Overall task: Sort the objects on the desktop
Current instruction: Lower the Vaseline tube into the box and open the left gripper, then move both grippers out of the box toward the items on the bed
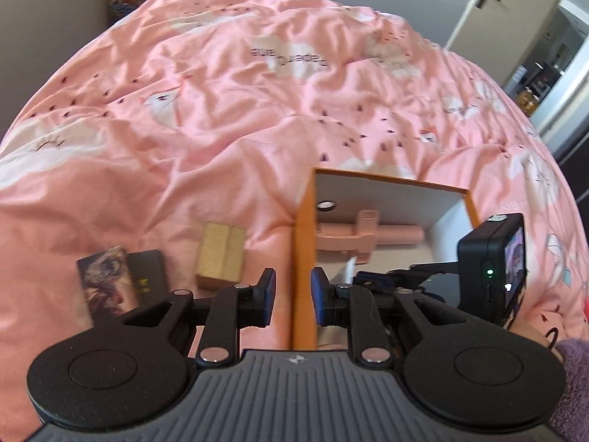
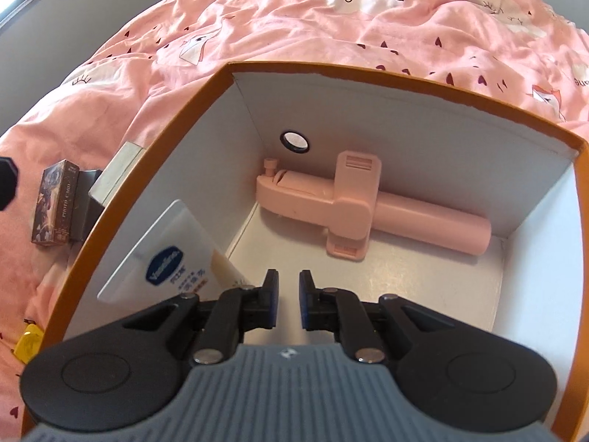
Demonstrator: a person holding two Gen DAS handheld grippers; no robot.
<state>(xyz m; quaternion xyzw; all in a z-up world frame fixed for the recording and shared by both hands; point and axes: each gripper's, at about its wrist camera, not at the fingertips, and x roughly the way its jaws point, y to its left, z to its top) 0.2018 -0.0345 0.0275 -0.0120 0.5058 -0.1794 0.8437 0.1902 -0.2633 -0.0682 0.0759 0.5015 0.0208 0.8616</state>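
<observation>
An orange box (image 1: 390, 178) with white inner walls lies open on the pink bedcover. Inside it, a pink phone-holder stick (image 2: 353, 206) rests along the far wall, and a white Vaseline tube (image 2: 165, 254) leans against the left wall. My right gripper (image 2: 288, 304) hangs inside the box just right of the tube, jaws nearly together with nothing between them. My left gripper (image 1: 293, 294) hovers over the box's left wall, jaws close together and empty. To its left lie a gold carton (image 1: 221, 254), a dark box (image 1: 151, 269) and an illustrated card box (image 1: 105, 283).
The right gripper's black camera (image 1: 493, 265) stands over the box's right side. A purple sleeve (image 1: 574, 386) shows at the lower right. A small yellow item (image 2: 27, 344) lies left of the box. Rumpled pink bedcover (image 1: 257, 110) stretches beyond, with a door (image 1: 515, 7) far right.
</observation>
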